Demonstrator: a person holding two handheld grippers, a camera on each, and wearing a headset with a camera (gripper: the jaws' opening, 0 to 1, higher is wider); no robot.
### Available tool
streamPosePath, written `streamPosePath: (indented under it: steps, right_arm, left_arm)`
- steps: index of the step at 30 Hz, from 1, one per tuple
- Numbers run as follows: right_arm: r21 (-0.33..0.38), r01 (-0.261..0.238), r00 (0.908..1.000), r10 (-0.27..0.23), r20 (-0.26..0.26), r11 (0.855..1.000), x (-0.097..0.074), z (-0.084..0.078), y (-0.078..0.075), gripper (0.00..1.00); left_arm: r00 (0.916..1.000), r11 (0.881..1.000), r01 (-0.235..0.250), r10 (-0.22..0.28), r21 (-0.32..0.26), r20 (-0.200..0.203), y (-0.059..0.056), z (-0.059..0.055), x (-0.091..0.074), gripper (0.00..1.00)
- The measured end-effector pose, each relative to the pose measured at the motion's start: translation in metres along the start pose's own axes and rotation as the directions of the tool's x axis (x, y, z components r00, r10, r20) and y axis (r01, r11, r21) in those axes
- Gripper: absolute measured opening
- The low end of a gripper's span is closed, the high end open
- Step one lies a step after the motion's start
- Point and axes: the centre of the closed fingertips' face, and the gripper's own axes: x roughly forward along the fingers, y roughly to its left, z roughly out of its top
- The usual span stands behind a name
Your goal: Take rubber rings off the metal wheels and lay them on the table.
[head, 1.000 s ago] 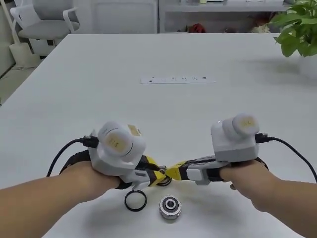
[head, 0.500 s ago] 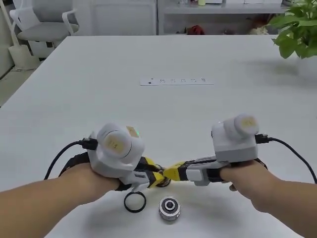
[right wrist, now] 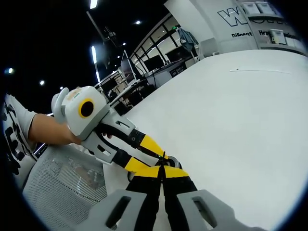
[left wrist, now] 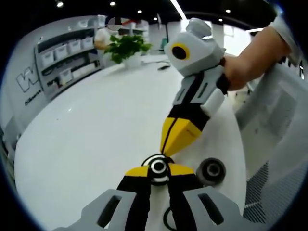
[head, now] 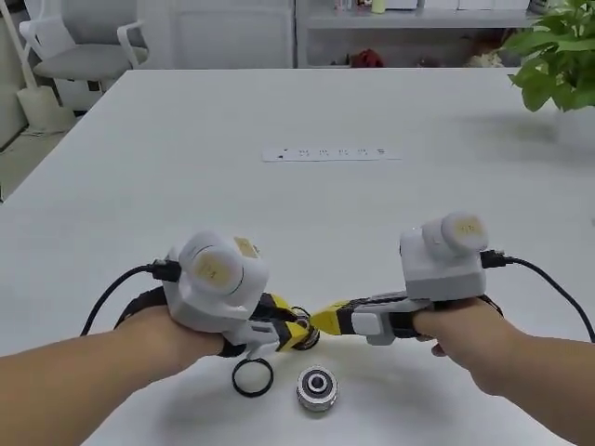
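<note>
Left hand-held gripper [head: 296,334]: jaws are clamped on a metal wheel [left wrist: 158,167]. A loose rubber ring [head: 253,376] and a bare wheel [head: 317,388] are laid on the table [head: 325,204] near the clamped wheel, on the person's side. Right hand-held gripper [head: 320,322]: jaws are pressed together at the clamped wheel's rim.

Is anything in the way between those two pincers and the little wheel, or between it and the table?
Nothing visible. The left gripper clamps the wheel, and the right gripper meets it with shut tips. Nearby, a loose ring and a second wheel lie on the table, with bare surface beside them.
</note>
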Motion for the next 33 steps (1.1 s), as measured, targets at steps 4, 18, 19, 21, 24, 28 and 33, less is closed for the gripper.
streamPosePath:
  steps: [4, 18, 19, 21, 24, 28, 33]
  right_arm:
    - [0.001, -0.001, 1.0000, 0.001, 0.000, 1.000, 0.000, 0.000, 0.000, 0.00]
    - [0.008, -0.013, 0.9998, 0.013, 0.012, 1.000, -0.002, 0.004, 0.002, 0.00]
    - [0.009, -0.014, 0.9998, 0.013, 0.013, 1.000, -0.002, 0.004, 0.002, 0.00]
    - [0.010, -0.015, 0.9997, 0.015, 0.018, 1.000, -0.002, 0.005, 0.003, 0.00]
    - [0.014, -0.017, 0.9996, 0.017, 0.024, 1.000, -0.003, 0.007, 0.003, 0.00]
    - [0.016, -0.021, 0.9994, 0.021, 0.028, 1.000, -0.004, 0.008, 0.004, 0.00]
    - [0.016, -0.031, 0.9991, 0.030, 0.031, 0.999, -0.003, 0.010, 0.006, 0.00]
  left_arm:
    - [0.9999, 1.000, 0.016, -0.016, 0.006, 0.004, -0.002, 0.002, -0.002, 0.17]
    - [0.9986, 0.999, 0.045, -0.045, 0.004, 0.027, -0.007, 0.004, -0.022, 0.32]
    - [0.9986, 0.999, 0.042, -0.042, 0.005, 0.032, -0.006, 0.005, -0.024, 0.34]
    - [0.9984, 0.999, 0.038, -0.038, 0.003, 0.042, -0.004, 0.007, -0.029, 0.36]
    - [0.9976, 0.999, 0.038, -0.037, -0.011, 0.059, -0.003, 0.010, -0.036, 0.38]
    - [0.9966, 0.999, 0.035, -0.033, -0.024, 0.076, -0.001, 0.012, -0.045, 0.44]
    - [0.9951, 0.999, 0.036, -0.033, -0.036, 0.094, -0.002, 0.014, -0.054, 0.50]
